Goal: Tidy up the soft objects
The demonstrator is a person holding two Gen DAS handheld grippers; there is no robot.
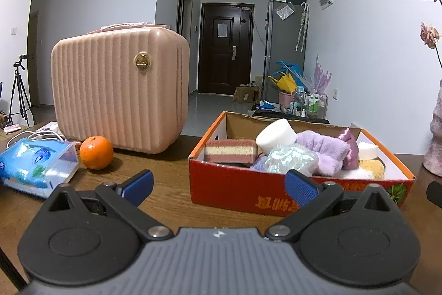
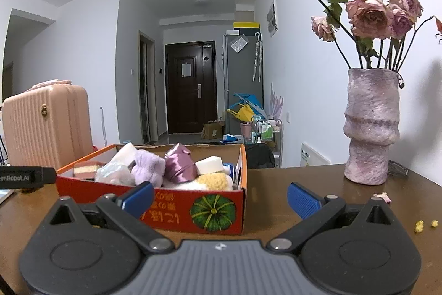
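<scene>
Now both claws stand wide open and hold nothing: the left claw (image 1: 219,185) before the box (image 1: 234,184), the right claw (image 2: 221,196) at its near right corner. On the table (image 1: 165,201), the box holds a sponge (image 1: 230,151), foam cylinder (image 1: 276,135), lilac cloth (image 1: 323,148) and satin pouch (image 2: 179,163).

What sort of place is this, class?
Probably a lived-in flat: a dark wooden front door down a hallway, a grey fridge beside it, dried pink roses in a rough vase.

Vase (image 1: 436,134) cut off, right edge.
</scene>
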